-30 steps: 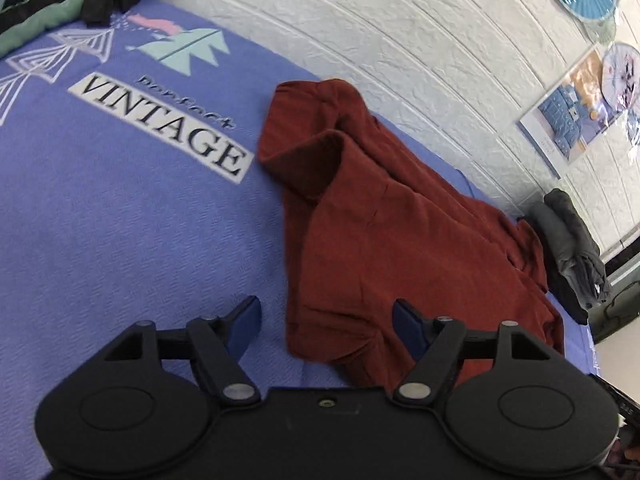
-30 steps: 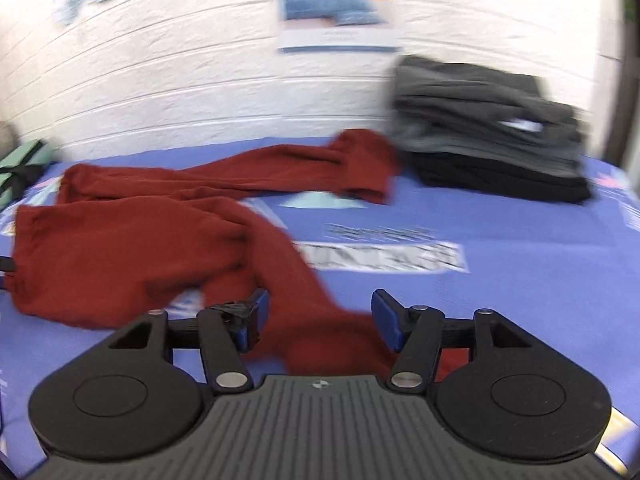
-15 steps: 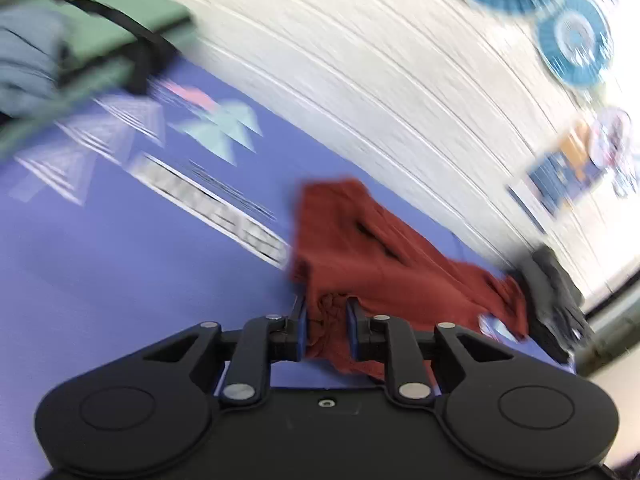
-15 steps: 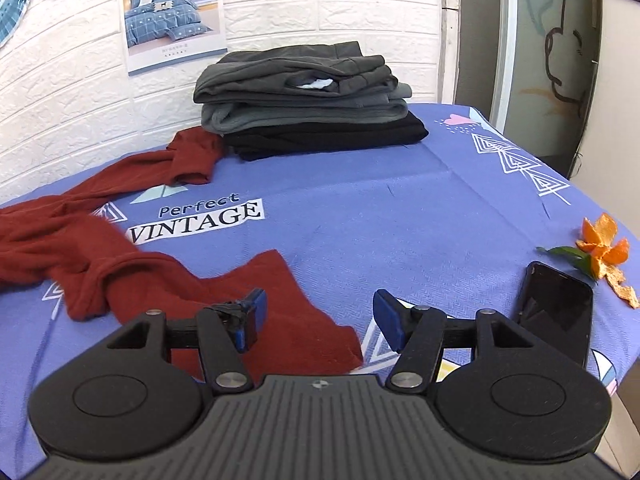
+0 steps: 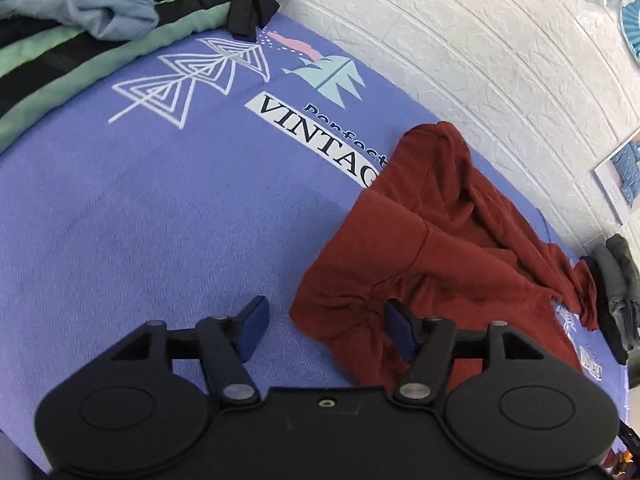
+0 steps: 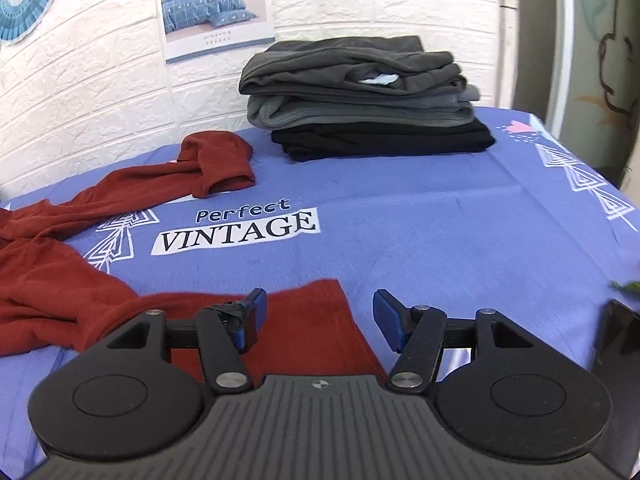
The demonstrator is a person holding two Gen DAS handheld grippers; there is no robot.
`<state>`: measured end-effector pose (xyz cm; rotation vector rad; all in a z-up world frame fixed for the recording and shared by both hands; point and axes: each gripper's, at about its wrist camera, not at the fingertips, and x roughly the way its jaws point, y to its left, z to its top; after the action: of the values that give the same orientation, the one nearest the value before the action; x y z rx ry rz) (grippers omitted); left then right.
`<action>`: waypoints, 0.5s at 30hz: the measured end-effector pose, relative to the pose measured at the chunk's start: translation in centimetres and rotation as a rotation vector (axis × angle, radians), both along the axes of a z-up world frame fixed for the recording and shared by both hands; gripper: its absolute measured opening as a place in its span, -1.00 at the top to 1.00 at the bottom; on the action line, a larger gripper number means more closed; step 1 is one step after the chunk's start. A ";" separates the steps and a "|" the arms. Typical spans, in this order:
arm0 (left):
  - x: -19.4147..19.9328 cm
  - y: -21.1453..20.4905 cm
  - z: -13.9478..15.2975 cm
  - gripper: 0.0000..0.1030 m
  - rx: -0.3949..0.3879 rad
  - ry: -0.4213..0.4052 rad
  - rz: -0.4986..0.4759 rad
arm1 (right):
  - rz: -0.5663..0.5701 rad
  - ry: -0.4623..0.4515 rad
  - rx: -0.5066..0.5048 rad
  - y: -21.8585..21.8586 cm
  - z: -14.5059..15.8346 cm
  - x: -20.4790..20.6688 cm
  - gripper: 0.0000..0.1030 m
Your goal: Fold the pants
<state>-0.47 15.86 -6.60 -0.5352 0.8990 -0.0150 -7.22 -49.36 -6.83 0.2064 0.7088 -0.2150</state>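
Rust-red pants point(image 5: 448, 248) lie rumpled on the blue printed sheet point(image 5: 160, 216). In the left wrist view my left gripper point(image 5: 324, 326) is open, its jaws on either side of the pants' near waist corner, holding nothing. In the right wrist view one leg end point(image 6: 316, 320) lies flat under my right gripper point(image 6: 318, 320), which is open and empty just above it. The other leg point(image 6: 216, 160) stretches toward the wall, its cuff folded over.
A stack of folded grey and black clothes point(image 6: 368, 100) sits at the back by the white brick wall. Green and grey-blue garments point(image 5: 80, 20) lie at the sheet's far left. A black phone point(image 6: 616, 344) lies at the right edge.
My left gripper was shut on the pants' waist half a second ago and has now opened and let go. My right gripper stayed open and moved a little closer over the leg end.
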 end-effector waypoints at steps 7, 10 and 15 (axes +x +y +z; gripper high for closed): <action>1.5 -1.0 -0.2 0.49 0.027 -0.008 -0.013 | 0.079 0.050 0.046 0.1 -0.8 2.1 0.95; 2.3 -0.4 0.6 1.00 -0.005 -0.023 0.005 | 0.061 -0.044 -0.026 -0.5 2.2 2.9 0.96; 2.6 2.0 2.8 1.00 -0.057 -0.060 0.080 | 0.028 -0.281 -0.100 -2.1 9.8 2.4 0.97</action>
<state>2.12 17.84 -3.79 -0.6203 0.8199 0.0164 -4.84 -51.41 3.02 0.1280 0.4203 -0.1898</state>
